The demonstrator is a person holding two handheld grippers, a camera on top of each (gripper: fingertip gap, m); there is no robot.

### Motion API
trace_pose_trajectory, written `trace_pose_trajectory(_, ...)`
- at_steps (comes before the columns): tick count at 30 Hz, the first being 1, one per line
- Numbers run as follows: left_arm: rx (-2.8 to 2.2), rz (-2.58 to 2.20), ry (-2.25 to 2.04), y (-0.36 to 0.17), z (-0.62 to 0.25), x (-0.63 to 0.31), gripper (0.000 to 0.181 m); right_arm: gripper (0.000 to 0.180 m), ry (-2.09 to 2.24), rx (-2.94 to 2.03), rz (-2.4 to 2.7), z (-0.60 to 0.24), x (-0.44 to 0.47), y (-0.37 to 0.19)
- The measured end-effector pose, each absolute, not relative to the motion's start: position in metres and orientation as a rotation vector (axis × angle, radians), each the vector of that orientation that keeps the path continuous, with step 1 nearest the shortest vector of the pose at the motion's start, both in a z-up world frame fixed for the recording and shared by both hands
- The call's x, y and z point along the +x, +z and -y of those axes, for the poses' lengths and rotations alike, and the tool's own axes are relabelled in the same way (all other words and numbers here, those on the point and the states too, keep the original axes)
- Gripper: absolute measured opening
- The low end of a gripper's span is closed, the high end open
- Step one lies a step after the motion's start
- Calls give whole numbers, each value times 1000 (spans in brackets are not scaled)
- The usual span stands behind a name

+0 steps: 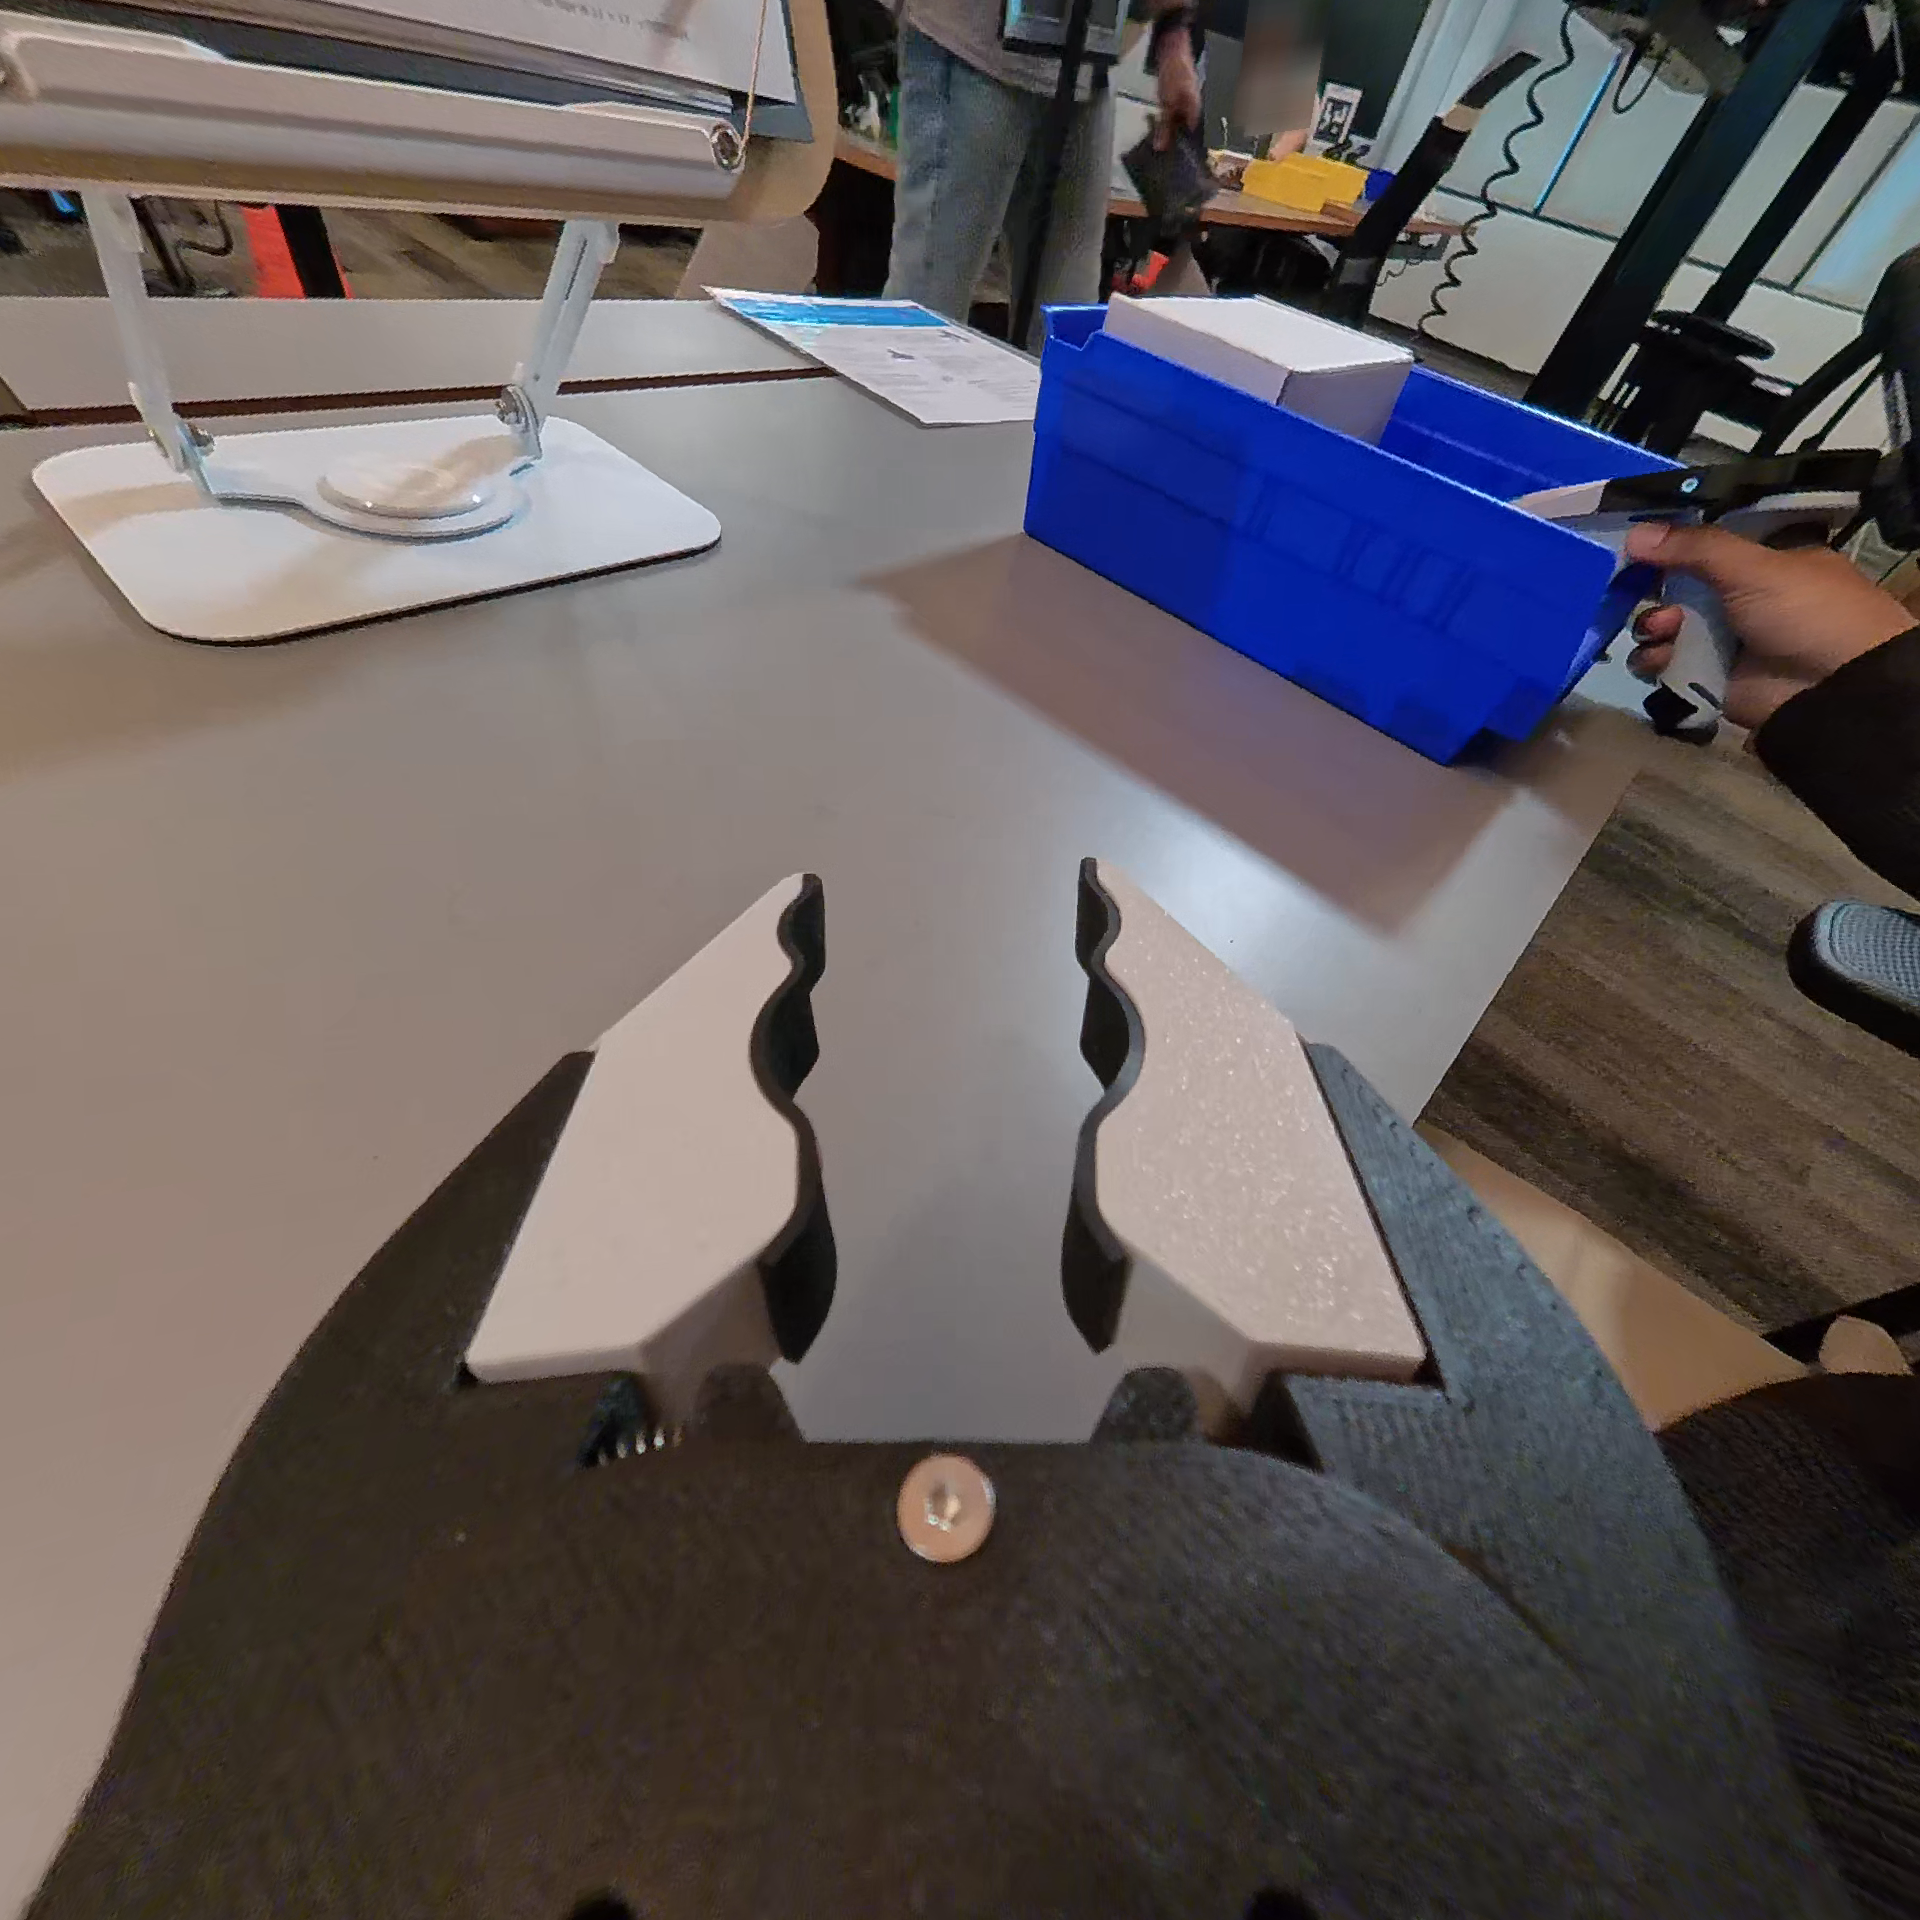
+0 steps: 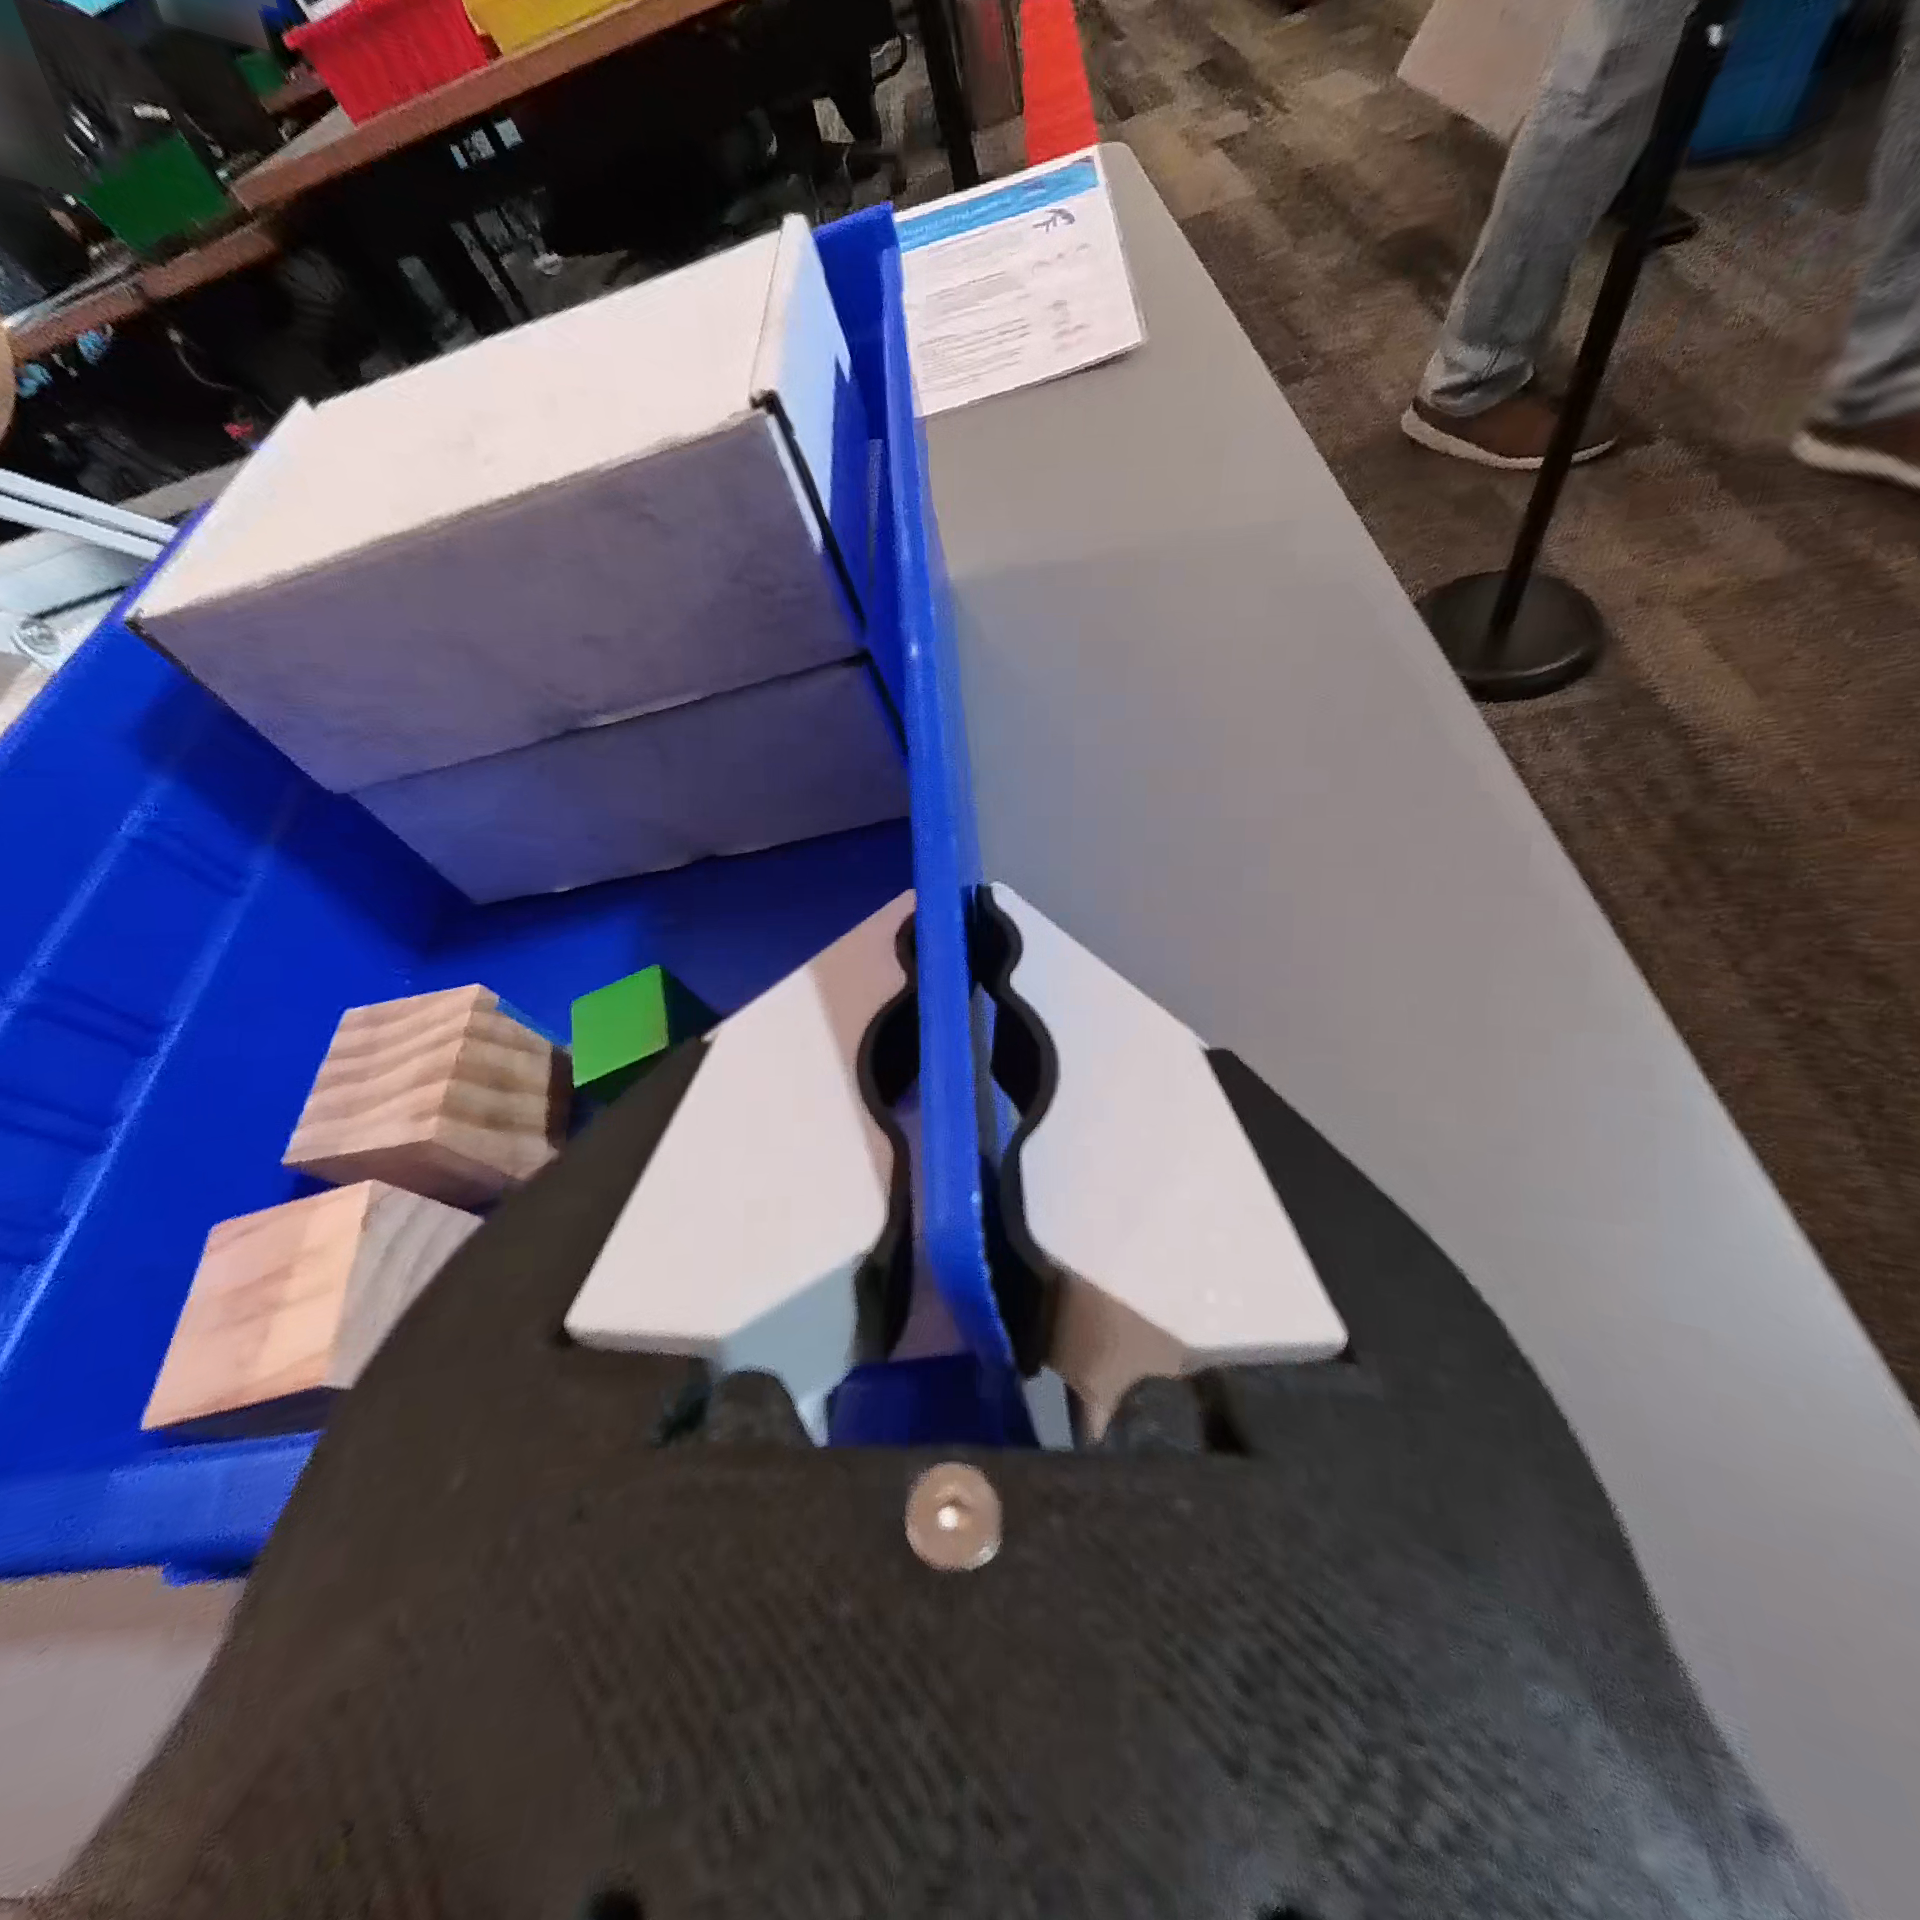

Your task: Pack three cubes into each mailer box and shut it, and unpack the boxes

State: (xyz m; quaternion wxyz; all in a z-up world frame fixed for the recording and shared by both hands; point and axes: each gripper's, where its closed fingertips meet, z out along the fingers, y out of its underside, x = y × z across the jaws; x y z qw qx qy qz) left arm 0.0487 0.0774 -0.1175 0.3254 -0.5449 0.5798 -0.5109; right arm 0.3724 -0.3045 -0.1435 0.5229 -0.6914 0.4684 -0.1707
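Observation:
A blue bin [image 1: 1299, 540] stands on the grey table at the far right; in the right wrist view its wall [image 2: 925, 727] runs up the middle. My right gripper [image 2: 945, 914] is shut on that wall, one finger inside the bin and one outside. Two stacked white mailer boxes [image 2: 520, 582], both shut, fill the bin's far end; the top one shows in the left wrist view [image 1: 1257, 348]. Two wooden cubes [image 2: 436, 1081] [image 2: 281, 1299] and a green cube [image 2: 618, 1023] lie on the bin's floor. My left gripper [image 1: 951, 883] is open and empty over bare table.
A white stand with a flat base [image 1: 384, 520] is at the far left. A printed sheet [image 1: 894, 348] lies behind the bin. The table's right edge [image 1: 1507, 935] drops to the floor; a black post base [image 2: 1512, 634] and a person's legs [image 2: 1517, 260] stand there. One gripper's finger ends stand about 50 cm off the other's. My left gripper's tips are some 35 cm from the flat base [image 1: 384, 520].

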Motion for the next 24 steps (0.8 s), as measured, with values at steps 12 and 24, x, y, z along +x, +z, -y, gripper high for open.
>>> trace_pose_trajectory(12, -1390, -1559, -1336, -116, -64, 54, 47, 7, -470, -1637, -1087, 293, 354, -109)
trace_pose_trajectory(24, -1441, -1503, -1266, -120, -80, 56, 55, 7, -404, -1635, -1047, 259, 342, -102)
